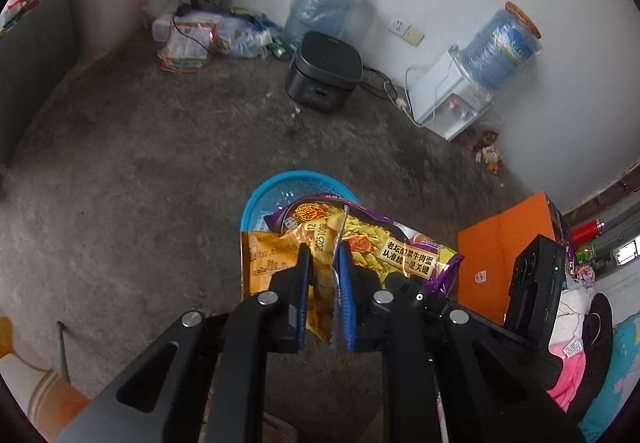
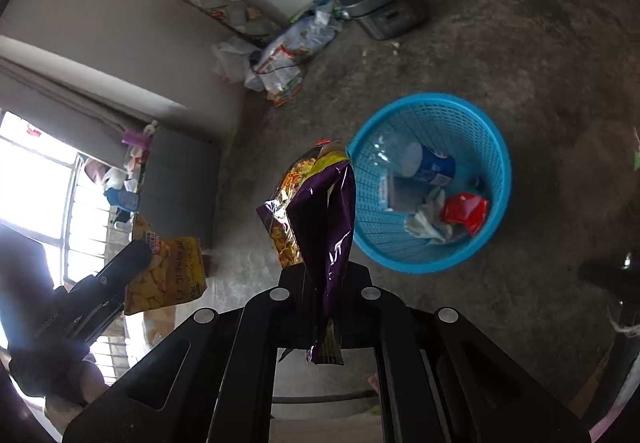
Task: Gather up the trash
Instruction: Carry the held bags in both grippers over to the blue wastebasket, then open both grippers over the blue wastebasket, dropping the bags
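Right wrist view, right gripper (image 2: 320, 283) clamping purple wrapper (image 2: 328, 211), left gripper (image 1: 324, 263) clamping yellow packet (image 1: 272, 263), blue basket (image 2: 496, 147) near

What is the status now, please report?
Left gripper shut on yellow wrapper. Right gripper shut on purple wrapper. Blue basket just ahead, already holding trash. Nothing in the way.

**Black grippers, blue pads, silver pivots**

The left gripper (image 1: 324, 255) has matte black linkage arms, round silver pivot screws and ridged blue pads (image 1: 345, 295) lining its fingers. The right gripper (image 2: 320, 275) has the same black frame and silver screws. A black camera block (image 1: 536, 283) with a green light sits on the right gripper's body.
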### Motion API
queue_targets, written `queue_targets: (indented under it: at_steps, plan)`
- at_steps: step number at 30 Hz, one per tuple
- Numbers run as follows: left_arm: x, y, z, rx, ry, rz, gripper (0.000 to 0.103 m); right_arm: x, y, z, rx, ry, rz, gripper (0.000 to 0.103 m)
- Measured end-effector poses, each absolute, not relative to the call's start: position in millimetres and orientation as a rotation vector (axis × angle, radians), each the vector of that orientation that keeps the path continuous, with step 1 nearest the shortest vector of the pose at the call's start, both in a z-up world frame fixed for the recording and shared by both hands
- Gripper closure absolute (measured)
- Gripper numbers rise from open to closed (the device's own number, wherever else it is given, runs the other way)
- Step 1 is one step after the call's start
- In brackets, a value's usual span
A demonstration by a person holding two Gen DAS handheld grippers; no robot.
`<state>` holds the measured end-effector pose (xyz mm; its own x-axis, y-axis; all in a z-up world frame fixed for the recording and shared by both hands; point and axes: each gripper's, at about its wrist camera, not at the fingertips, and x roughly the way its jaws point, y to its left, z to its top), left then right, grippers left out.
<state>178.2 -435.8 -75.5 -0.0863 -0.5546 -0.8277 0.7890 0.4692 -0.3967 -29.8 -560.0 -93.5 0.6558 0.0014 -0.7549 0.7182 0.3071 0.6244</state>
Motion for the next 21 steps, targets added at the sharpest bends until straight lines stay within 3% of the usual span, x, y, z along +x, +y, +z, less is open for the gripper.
queue_targets:
  at_steps: [7,9,11,12,15,21]
  plan:
    - [170,-528,-171,0.422,1.377,-1.088,0.086,-29,-593,-159,1.233,0.922,-0.767,0.093]
    - [168,-543,-195,0.489,1.376,-1.047,0.082,-22,-604,-182,1.256,0.967,-0.831,0.079]
    - [171,-551,-214,0.499,1.421,-1.024,0.068,-16,-617,-202,1.288,0.981,-0.867,0.065]
    - [173,-554,-219,0.488,1.438,-1.022,0.064,-13,-620,-209,1.281,0.977,-0.877,0.062]
    - [183,-548,-217,0.392,1.450,-1.030,0.053,-10,-624,-214,1.256,0.948,-0.886,0.049]
    - [197,-539,-180,0.270,1.379,-1.044,0.048,-17,-622,-197,1.229,0.817,-0.806,0.045]
